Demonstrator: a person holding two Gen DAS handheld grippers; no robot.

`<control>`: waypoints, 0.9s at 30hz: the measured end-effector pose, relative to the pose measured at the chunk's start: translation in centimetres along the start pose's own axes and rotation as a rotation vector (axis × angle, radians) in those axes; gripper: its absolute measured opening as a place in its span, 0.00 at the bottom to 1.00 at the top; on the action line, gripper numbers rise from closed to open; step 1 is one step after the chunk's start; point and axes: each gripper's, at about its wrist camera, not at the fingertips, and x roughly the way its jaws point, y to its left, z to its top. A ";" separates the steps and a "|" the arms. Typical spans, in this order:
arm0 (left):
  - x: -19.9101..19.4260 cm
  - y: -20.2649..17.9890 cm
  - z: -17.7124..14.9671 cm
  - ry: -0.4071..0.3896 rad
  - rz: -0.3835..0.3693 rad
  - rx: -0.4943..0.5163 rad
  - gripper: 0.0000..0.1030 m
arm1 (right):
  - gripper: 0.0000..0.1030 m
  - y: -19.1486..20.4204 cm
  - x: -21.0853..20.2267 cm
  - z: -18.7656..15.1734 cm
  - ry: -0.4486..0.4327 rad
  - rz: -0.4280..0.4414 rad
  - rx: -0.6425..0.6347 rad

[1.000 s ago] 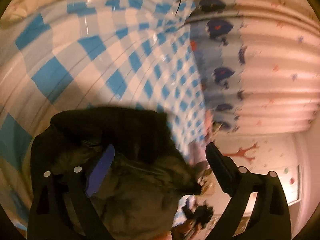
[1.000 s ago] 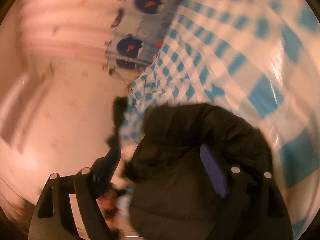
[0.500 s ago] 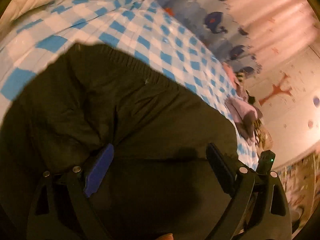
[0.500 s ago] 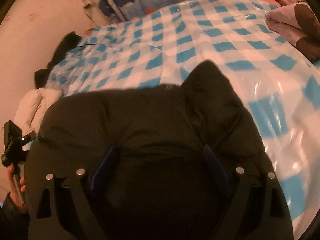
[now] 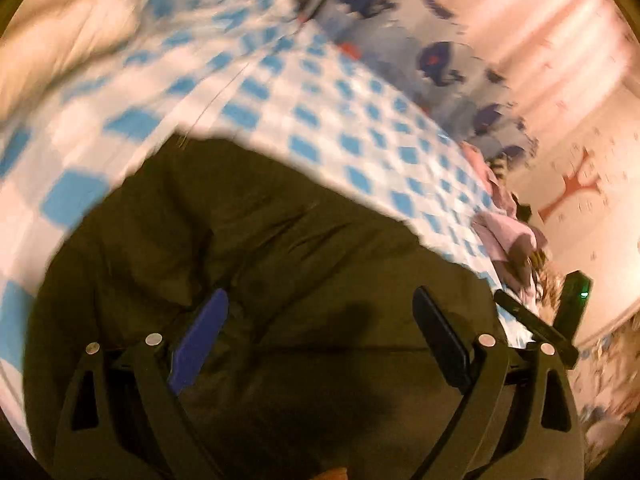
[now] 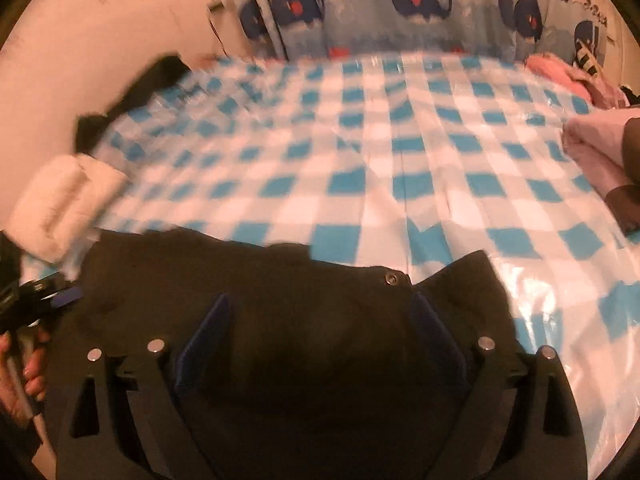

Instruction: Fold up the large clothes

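The left gripper (image 5: pixel 320 320) has its fingers spread wide and grips nothing; the dark jacket (image 5: pixel 260 248) lies flat just ahead of and beneath its tips, spread on the blue-and-white checked sheet (image 5: pixel 352 136). The jacket fills the space between and under both fingers. Further ahead and to the right of this gripper a pink folded cloth (image 5: pixel 504 236) sits at the sheet's edge, and beyond the sheet hangs a whale-print curtain (image 5: pixel 432 60).

The right gripper (image 6: pixel 320 320) is likewise wide apart, holding nothing, with the jacket (image 6: pixel 280 292) lying beneath and between its fingers. A metal snap button (image 6: pixel 389 278) shows on the jacket's far edge, just ahead of the right finger. The checked sheet (image 6: pixel 360 152) stretches away in front. To the far left of this gripper lies a white folded cloth (image 6: pixel 60 200), and to the far right a pink one (image 6: pixel 592 140). The picture from the left gripper is blurred
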 end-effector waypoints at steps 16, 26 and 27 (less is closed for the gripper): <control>-4.5 1.6 -1.6 0.007 -0.088 -0.108 0.87 | 0.90 -1.8 -3.7 -2.9 0.058 0.126 0.106; -14.4 5.9 -10.3 0.050 -0.081 -0.283 0.87 | 0.91 -8.6 -14.2 -15.2 0.022 0.218 0.366; -14.7 6.4 -11.1 0.057 -0.077 -0.298 0.87 | 0.91 -9.8 -15.0 -16.7 0.019 0.225 0.425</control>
